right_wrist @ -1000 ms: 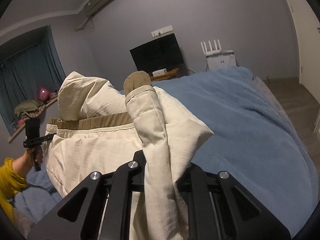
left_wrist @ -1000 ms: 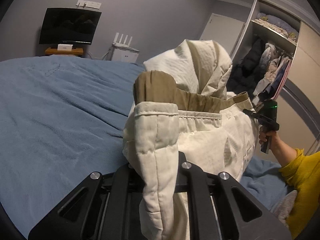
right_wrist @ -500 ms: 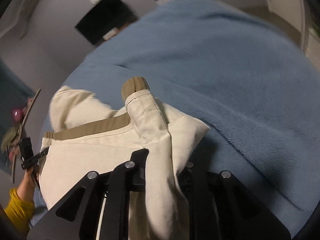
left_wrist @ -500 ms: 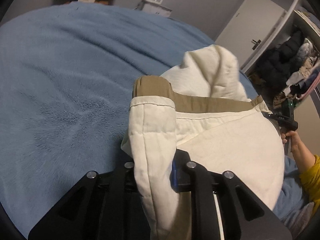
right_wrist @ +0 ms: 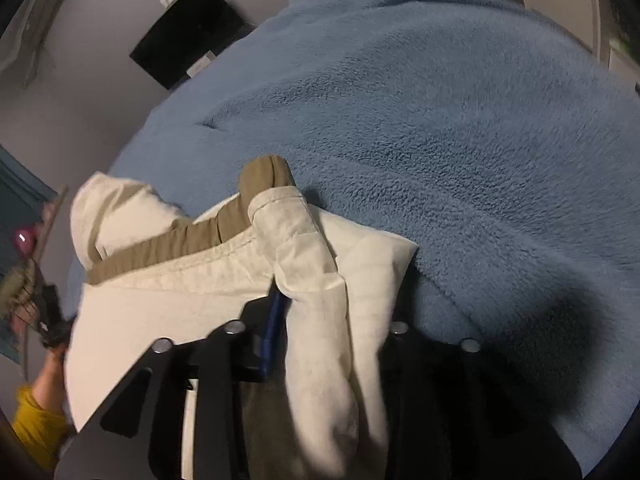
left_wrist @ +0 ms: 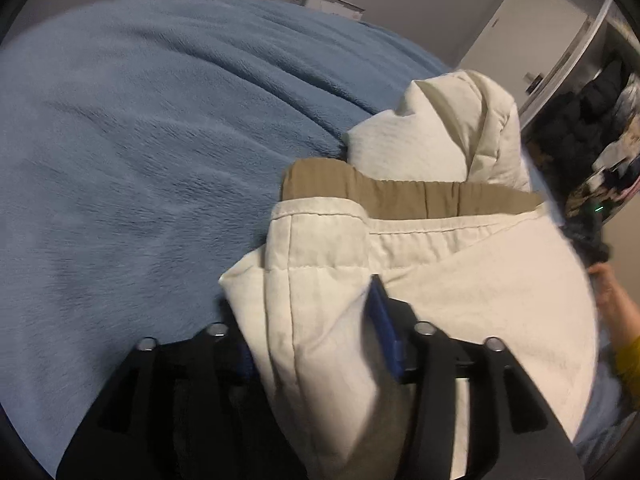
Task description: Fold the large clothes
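Left wrist view first: the left gripper [left_wrist: 316, 320] points down at a cream jacket [left_wrist: 480, 292] that lies in a folded bundle on a bed covered by a blue blanket [left_wrist: 140, 160]. A thick fold of the jacket's edge runs up between the two black fingers, and the jaws are opening around it; a gap shows beside the blue pad on the right finger [left_wrist: 386, 332], so the pads no longer press the cloth. The left finger is partly hidden behind the fold. A tan band [left_wrist: 400, 196] of lining or waistband crosses the bundle just beyond the gripper, and the hood or collar end rises behind it, toward the wardrobe [left_wrist: 600, 120] at the right. At the far right edge a hand [left_wrist: 608, 288] in a yellow sleeve holds the other gripper at the jacket's opposite corner.

From the right wrist view, the right gripper [right_wrist: 324, 320] stands over the other corner of the same jacket [right_wrist: 160, 312], again with a fold of cream cloth between its fingers. Its jaws are opening too; the blue pad on the left finger [right_wrist: 272, 332] stands clear of the cloth, while the right finger is mostly covered by the fold. The jacket rests on the blanket [right_wrist: 440, 120], stretching leftward from this gripper to where the left hand [right_wrist: 52, 368] is seen. A dark television [right_wrist: 188, 48] hangs on the far wall.
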